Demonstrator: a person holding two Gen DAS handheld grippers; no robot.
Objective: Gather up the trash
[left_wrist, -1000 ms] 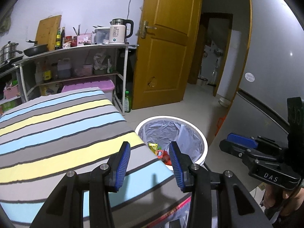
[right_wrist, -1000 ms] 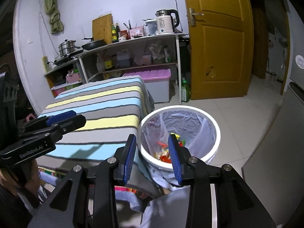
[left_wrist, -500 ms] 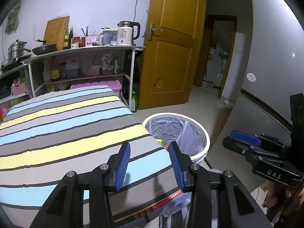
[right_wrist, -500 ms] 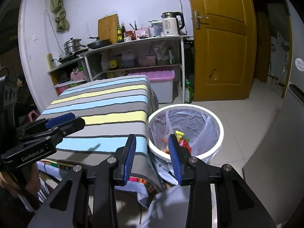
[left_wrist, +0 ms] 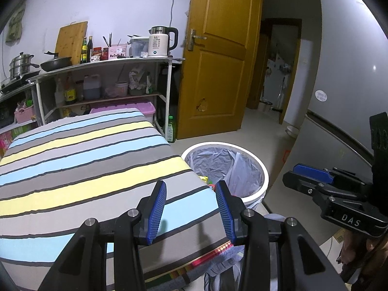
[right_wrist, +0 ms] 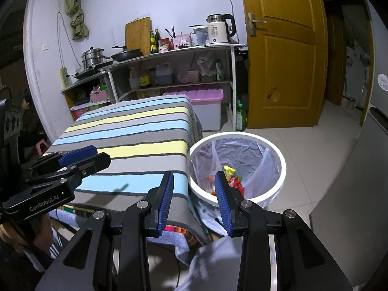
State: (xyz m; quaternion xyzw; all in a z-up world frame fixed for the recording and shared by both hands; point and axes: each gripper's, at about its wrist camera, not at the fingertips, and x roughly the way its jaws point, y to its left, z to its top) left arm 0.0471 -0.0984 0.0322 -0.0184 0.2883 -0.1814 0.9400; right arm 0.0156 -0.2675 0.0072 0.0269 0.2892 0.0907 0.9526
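A white trash bin (left_wrist: 263,169) with a grey liner stands on the floor at the table's right end; it also shows in the right wrist view (right_wrist: 278,155). Red and yellow wrappers (right_wrist: 232,178) lie inside it. My left gripper (left_wrist: 191,208) is open and empty above the near right corner of the striped table (left_wrist: 80,165). My right gripper (right_wrist: 194,198) is open and empty, held above the table's near corner and the bin's near rim. Each gripper shows in the other's view, the right one (left_wrist: 312,174) and the left one (right_wrist: 80,155).
The striped cloth (right_wrist: 135,131) covers the table. A shelf rack (left_wrist: 106,82) with a kettle (left_wrist: 161,41), pans and bottles stands behind it. A pink-lidded box (right_wrist: 203,104), a green bottle (right_wrist: 240,118), a yellow door (right_wrist: 283,55) and a grey fridge (left_wrist: 349,77) surround the floor.
Both grippers have drawn back and up from the bin, so it sits farther off and more of the table shows. Both stay open and empty.
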